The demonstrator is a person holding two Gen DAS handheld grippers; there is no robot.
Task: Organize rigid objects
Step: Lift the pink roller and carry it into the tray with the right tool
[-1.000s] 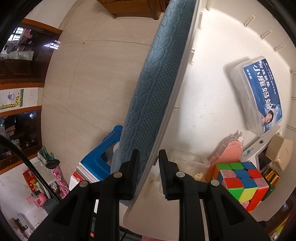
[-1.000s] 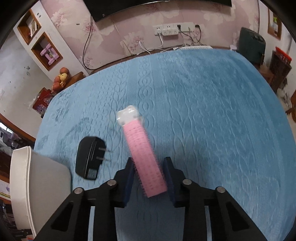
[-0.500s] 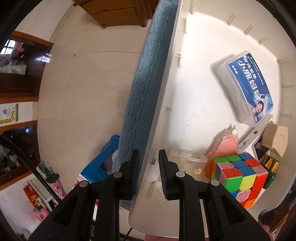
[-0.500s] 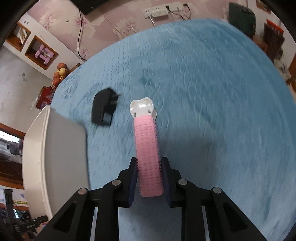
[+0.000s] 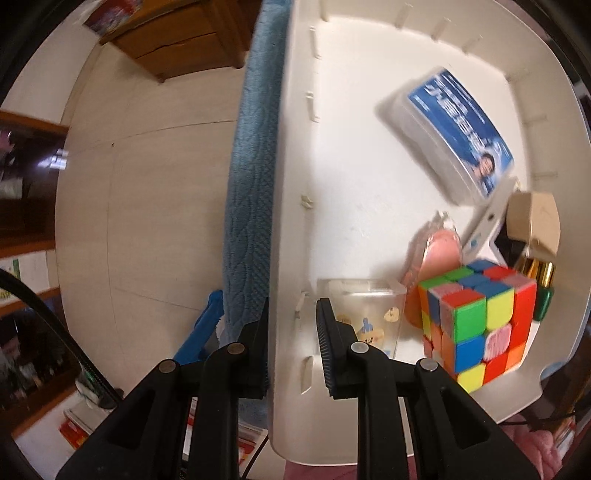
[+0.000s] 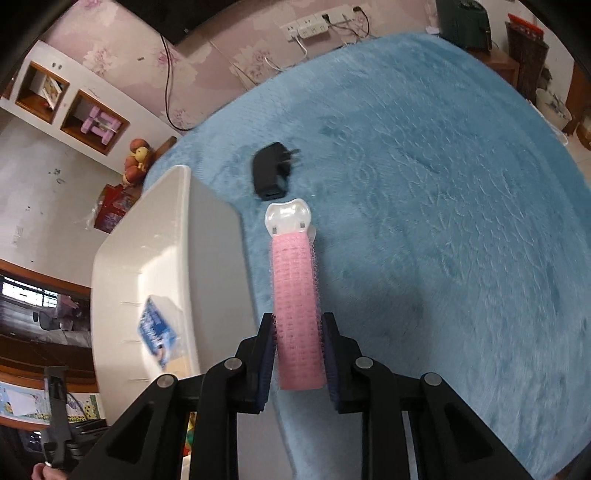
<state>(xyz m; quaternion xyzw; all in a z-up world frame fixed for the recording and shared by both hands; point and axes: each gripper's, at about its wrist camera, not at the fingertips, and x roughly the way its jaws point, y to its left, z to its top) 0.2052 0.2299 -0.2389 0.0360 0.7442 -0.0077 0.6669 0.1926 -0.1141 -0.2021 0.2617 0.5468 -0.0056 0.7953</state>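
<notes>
My left gripper (image 5: 291,343) is shut on the side wall of a white plastic bin (image 5: 291,192), one jaw inside, one outside. In the bin lie a colour cube (image 5: 476,317), a blue-labelled clear box (image 5: 458,136), a pink item (image 5: 439,258), a small clear case (image 5: 365,314) and a beige block (image 5: 532,221). My right gripper (image 6: 298,354) is shut on a pink hair roller (image 6: 295,295) with a white clip end, held above the blue cloth beside the bin (image 6: 155,258). A black charger plug (image 6: 271,171) lies on the cloth beyond it.
The blue quilted cloth (image 6: 443,184) covers the table; its edge hangs beside the bin (image 5: 251,184). A blue stool (image 5: 199,332) stands on the floor below. A power strip (image 6: 310,26) and cables are on the far wall.
My right gripper carried the pink roller left toward the bin, which now fills more of its view; the charger plug lies farther away. The left gripper keeps its hold on the bin wall.
</notes>
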